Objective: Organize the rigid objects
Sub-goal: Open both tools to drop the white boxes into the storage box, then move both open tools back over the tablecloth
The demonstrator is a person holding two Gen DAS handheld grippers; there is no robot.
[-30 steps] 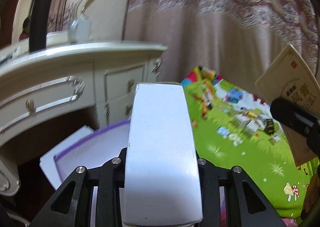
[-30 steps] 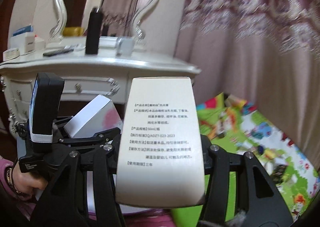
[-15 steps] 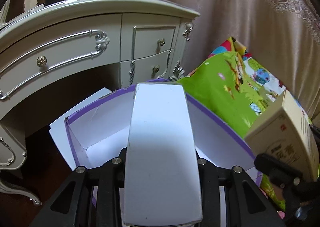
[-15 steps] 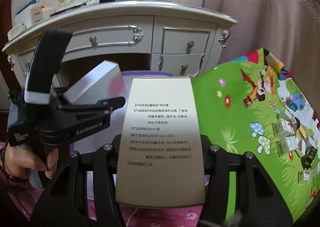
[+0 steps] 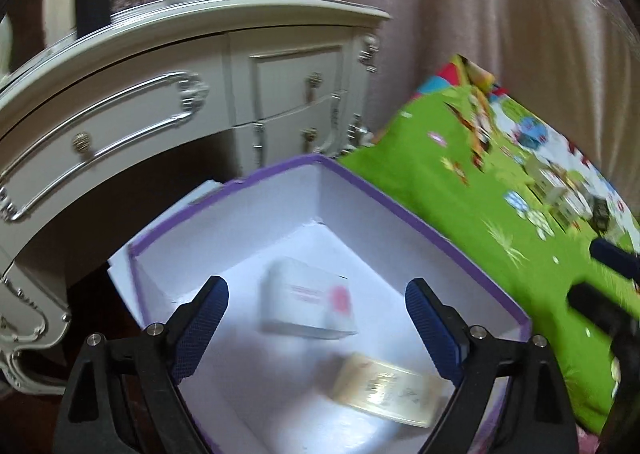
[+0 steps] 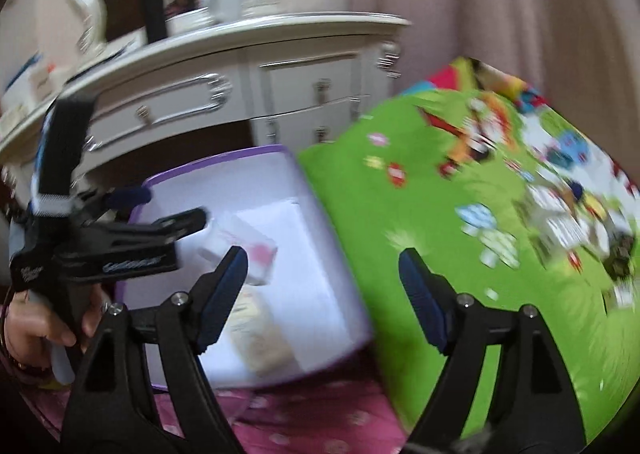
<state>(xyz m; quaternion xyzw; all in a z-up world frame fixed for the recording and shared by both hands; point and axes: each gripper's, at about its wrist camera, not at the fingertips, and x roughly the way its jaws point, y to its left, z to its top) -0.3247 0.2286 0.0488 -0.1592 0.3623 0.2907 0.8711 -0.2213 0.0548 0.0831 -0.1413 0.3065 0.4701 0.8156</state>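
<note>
A purple-rimmed white box (image 5: 424,222) stands open on the floor. Inside it lie a white carton with a pink mark (image 5: 308,308) and a cream carton with gold print (image 5: 386,388). My left gripper (image 5: 316,318) is open and empty above the box. My right gripper (image 6: 322,294) is open and empty over the box's right wall (image 6: 320,254). The white carton (image 6: 244,254) and the cream carton (image 6: 260,338) also show in the right wrist view, and so does the left gripper (image 6: 176,210). Several small boxes (image 6: 560,222) lie on the green play mat (image 6: 400,246).
A white dresser with drawers (image 5: 192,102) stands behind the box, with a black bottle (image 6: 152,2) and a white cup (image 6: 226,6) on top. A curtain (image 5: 480,14) hangs at the right. A pink patterned cloth (image 6: 300,414) lies in front.
Both grippers opened and let their cartons go. The white carton and the cream carton now lie in the purple box. Both views are motion blurred.
</note>
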